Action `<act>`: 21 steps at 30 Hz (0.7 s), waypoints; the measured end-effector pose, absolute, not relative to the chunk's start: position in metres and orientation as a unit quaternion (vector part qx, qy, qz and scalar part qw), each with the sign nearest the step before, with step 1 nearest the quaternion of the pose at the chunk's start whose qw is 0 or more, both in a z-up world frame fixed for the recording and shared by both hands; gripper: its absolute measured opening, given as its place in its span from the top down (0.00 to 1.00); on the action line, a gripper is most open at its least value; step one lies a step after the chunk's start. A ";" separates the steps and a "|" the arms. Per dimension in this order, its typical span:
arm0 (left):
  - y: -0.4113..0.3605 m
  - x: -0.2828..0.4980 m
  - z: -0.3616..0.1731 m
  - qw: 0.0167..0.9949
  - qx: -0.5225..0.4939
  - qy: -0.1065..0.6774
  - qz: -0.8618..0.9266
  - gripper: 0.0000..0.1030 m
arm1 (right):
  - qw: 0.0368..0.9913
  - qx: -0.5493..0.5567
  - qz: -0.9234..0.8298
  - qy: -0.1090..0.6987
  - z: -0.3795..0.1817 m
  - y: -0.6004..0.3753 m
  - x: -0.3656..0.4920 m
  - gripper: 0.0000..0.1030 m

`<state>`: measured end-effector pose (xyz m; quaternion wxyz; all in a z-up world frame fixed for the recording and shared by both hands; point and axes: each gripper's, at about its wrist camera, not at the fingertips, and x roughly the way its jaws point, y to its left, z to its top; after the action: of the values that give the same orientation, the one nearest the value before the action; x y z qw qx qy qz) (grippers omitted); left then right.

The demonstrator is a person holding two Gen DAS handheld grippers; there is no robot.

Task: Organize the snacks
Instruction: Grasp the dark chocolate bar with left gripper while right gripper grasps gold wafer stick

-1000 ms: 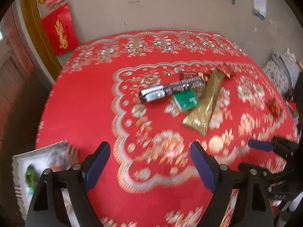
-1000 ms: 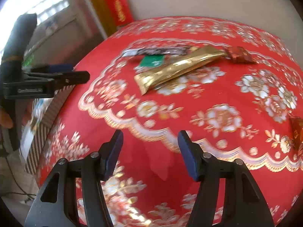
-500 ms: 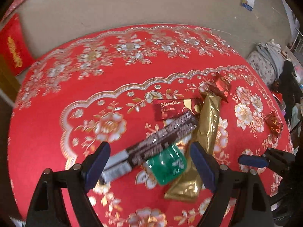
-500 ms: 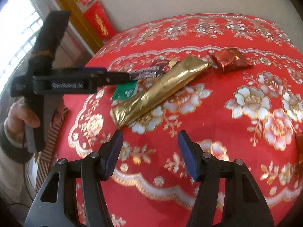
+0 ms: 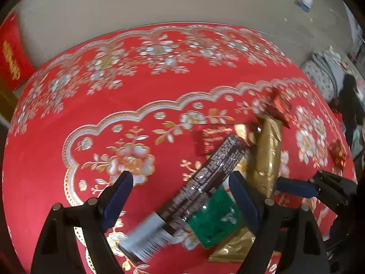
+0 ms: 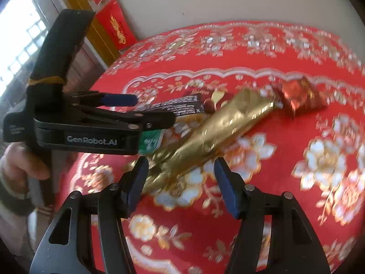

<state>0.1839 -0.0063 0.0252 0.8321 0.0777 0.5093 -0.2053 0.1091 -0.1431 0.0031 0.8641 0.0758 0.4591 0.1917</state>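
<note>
Several snacks lie heaped on the red flowered tablecloth (image 5: 68, 118). A long dark bar with a silver end (image 5: 196, 187) lies slanted between the fingers of my left gripper (image 5: 182, 194), which is open above it. A green packet (image 5: 214, 217) sits under the bar's right side. A long gold pack (image 5: 267, 153) lies beside them, with a red card (image 5: 207, 139) and a red foil candy (image 5: 279, 107) behind. My right gripper (image 6: 180, 182) is open over the gold pack's (image 6: 219, 127) near end. The left gripper's body (image 6: 91, 123) hides most of the green packet (image 6: 150, 141) in the right wrist view.
Another red foil candy (image 5: 337, 153) lies near the table's right edge. A red hanging (image 6: 116, 27) and a wooden door frame (image 6: 91, 22) stand at the wall behind. Bundled cloth (image 5: 326, 73) lies on the floor at the right. A person's hand (image 6: 20, 164) grips the left tool.
Both grippers have moved in over the snack pile, which now looms larger and nearer. The dark bar now lies between the left fingers, the gold pack's end between the right ones.
</note>
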 end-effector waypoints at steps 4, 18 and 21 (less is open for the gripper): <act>0.005 0.190 0.022 0.831 0.041 0.521 -0.192 0.17 | 0.865 0.078 0.179 0.461 0.001 -0.147 0.130 0.41; 0.041 0.157 0.028 0.837 0.000 0.533 -0.126 0.26 | 0.872 -0.075 0.154 0.459 -0.001 -0.129 0.155 0.53; 0.050 0.140 0.025 0.831 -0.009 0.541 -0.131 0.26 | 0.866 -0.099 0.168 0.461 0.000 -0.128 0.145 0.57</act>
<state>0.1404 0.0500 0.0246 0.8308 -0.0095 0.5409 -0.1309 0.1453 -0.1282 0.0004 0.8659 -0.0991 0.4605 0.1683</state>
